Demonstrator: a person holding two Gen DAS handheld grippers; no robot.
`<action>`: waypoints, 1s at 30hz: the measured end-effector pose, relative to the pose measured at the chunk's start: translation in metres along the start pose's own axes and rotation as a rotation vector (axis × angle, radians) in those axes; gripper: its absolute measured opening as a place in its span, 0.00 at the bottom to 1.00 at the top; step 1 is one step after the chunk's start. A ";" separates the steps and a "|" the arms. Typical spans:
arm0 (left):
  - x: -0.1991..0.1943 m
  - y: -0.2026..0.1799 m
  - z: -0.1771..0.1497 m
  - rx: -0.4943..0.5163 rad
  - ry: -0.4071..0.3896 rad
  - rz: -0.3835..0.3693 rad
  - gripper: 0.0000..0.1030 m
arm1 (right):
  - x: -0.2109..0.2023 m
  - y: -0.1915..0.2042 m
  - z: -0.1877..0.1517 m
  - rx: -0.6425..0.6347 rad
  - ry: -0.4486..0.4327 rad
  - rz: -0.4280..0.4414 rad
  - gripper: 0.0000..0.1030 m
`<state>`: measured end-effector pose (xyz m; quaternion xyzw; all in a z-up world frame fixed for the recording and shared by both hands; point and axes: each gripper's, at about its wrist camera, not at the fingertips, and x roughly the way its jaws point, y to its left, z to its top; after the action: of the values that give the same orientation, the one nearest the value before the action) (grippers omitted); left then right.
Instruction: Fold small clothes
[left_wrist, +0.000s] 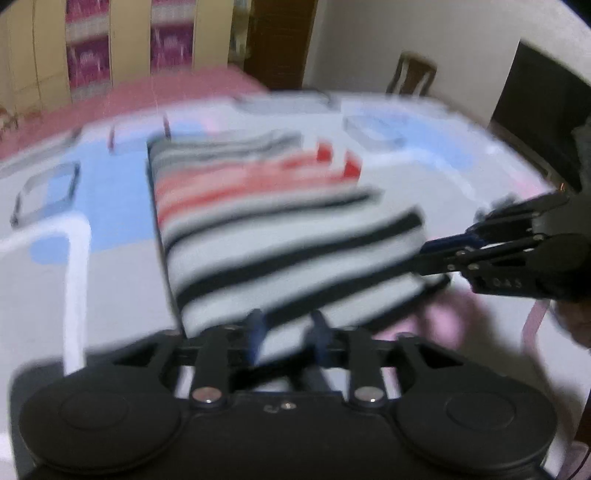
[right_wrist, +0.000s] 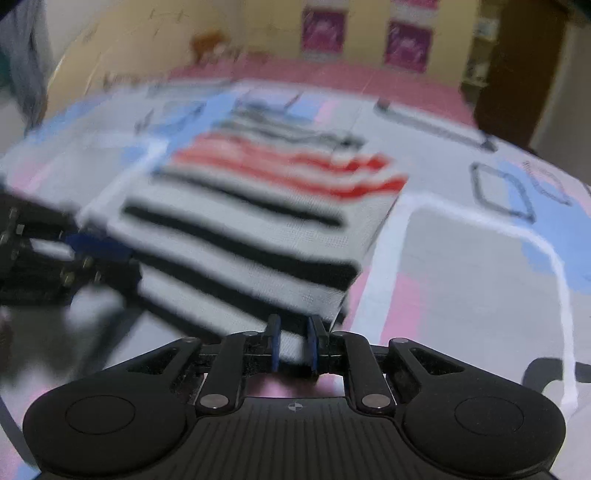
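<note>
A folded garment (left_wrist: 277, 221) with black, red and grey stripes on white lies on the patterned sheet, its near edge lifted. In the left wrist view my left gripper (left_wrist: 287, 332) stands open at the near left corner, the hem passing loosely between its blue pads. My right gripper (left_wrist: 424, 258) comes in from the right and pinches the near right corner. In the right wrist view the garment (right_wrist: 258, 229) fills the middle, and my right gripper (right_wrist: 293, 343) is shut on its near edge. The left gripper (right_wrist: 99, 251) shows at the left by the other corner. Both views are blurred.
The sheet (left_wrist: 92, 177) has blue, pink and grey blocks with white lines. Beyond it are a pink bed cover (left_wrist: 155, 88), yellow cupboards, a brown door and a chair (left_wrist: 412, 74). A hand (left_wrist: 576, 321) holds the right gripper at the frame's right edge.
</note>
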<state>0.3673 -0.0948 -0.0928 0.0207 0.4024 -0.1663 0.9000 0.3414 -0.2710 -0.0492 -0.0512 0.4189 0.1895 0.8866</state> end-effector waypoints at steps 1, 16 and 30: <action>-0.006 0.001 0.007 0.008 -0.043 0.013 0.56 | -0.005 -0.006 0.006 0.031 -0.036 -0.001 0.14; 0.080 0.046 0.070 -0.060 0.034 0.125 0.49 | 0.095 -0.034 0.090 0.075 -0.030 -0.004 0.11; 0.057 0.086 0.045 -0.305 0.036 -0.011 0.80 | 0.056 -0.138 0.041 0.504 -0.016 0.277 0.67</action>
<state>0.4624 -0.0371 -0.1121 -0.1155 0.4391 -0.1078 0.8844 0.4558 -0.3715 -0.0749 0.2300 0.4486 0.1990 0.8404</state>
